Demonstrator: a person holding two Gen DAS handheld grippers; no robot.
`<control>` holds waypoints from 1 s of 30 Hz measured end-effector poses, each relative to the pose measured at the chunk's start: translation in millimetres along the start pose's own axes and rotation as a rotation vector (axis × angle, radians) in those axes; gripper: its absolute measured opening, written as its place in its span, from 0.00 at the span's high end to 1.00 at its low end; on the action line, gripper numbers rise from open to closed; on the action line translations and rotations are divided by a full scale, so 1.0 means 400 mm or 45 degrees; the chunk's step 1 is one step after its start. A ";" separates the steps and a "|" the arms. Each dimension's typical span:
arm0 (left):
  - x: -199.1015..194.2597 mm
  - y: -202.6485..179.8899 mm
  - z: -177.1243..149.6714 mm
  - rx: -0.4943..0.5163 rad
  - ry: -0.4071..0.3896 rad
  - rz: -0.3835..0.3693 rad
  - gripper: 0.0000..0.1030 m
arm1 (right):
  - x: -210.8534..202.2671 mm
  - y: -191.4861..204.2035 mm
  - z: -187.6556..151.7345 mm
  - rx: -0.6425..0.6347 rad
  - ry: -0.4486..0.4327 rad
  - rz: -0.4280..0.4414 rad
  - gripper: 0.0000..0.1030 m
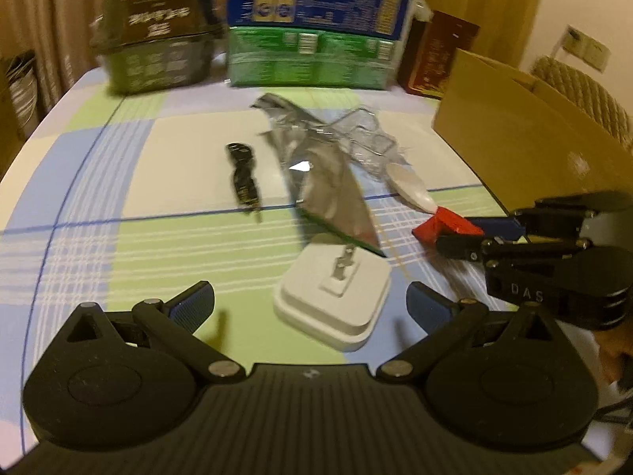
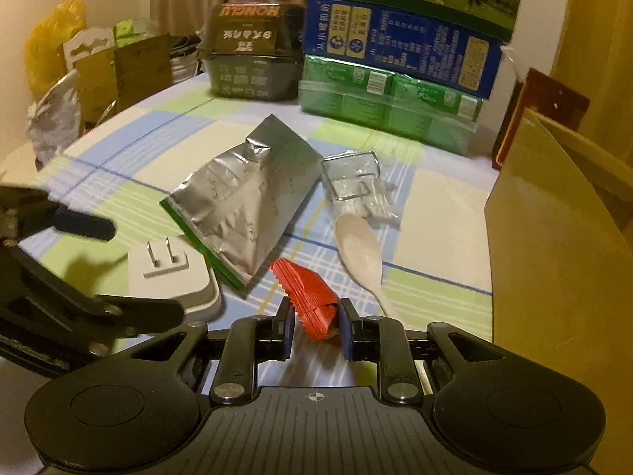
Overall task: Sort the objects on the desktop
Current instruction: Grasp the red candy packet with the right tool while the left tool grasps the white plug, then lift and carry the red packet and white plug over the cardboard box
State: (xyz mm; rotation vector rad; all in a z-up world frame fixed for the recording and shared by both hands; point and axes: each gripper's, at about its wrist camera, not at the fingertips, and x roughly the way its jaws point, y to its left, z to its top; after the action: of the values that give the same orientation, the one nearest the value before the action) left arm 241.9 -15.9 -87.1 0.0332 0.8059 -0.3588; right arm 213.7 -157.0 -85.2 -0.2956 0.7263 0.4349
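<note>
1. A table under a checked cloth (image 1: 130,245) of blue, green and cream squares fills both views; beige curtains (image 1: 47,4) hang behind it.
2. Along the far edge stand a dark carton (image 2: 251,53) and a stack of blue and green boxes (image 2: 399,75), with a dark red box (image 1: 435,55) just beside the stack.
3. An open cardboard box (image 2: 554,245) stands on the right side of the table, its wall rising close to the right gripper.
4. Off the table's left end sit more cardboard boxes (image 2: 118,67), a yellow bag (image 2: 51,39) and a crumpled white bag (image 2: 55,114).
5. Mid-table lie a silver foil pouch (image 2: 245,202), a clear plastic wrapper (image 2: 356,186), a white plastic spoon (image 2: 360,245) and a bunch of black keys (image 1: 243,178).
6. A white charger plug (image 1: 336,297) lies prongs up, touching the pouch's near corner, right ahead of the left gripper (image 1: 310,304), whose jaws are spread wide with nothing between them.
7. The right gripper (image 2: 315,330) is clamped on a red sachet (image 2: 308,293), next to the spoon's handle.
</note>
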 end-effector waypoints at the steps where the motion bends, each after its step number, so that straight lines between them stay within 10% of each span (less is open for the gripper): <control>1: 0.009 -0.008 0.001 0.029 -0.003 -0.004 0.01 | 0.000 0.003 -0.002 -0.016 0.000 -0.001 0.80; 7: 0.046 -0.032 0.000 0.147 -0.002 -0.022 0.13 | 0.010 0.014 -0.014 -0.094 0.025 -0.003 0.75; 11: 0.063 -0.030 -0.003 0.153 0.038 -0.019 0.36 | 0.009 0.015 -0.015 -0.071 0.029 0.026 0.49; 30: 0.016 0.019 -0.027 0.130 0.061 0.064 0.38 | 0.064 -0.015 0.000 -0.015 0.089 0.183 0.36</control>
State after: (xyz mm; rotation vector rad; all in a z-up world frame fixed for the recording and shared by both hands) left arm 240.7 -8.9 -99.9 0.1580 0.8321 -0.3525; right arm 233.6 -155.3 -102.2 -0.2711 0.8164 0.5675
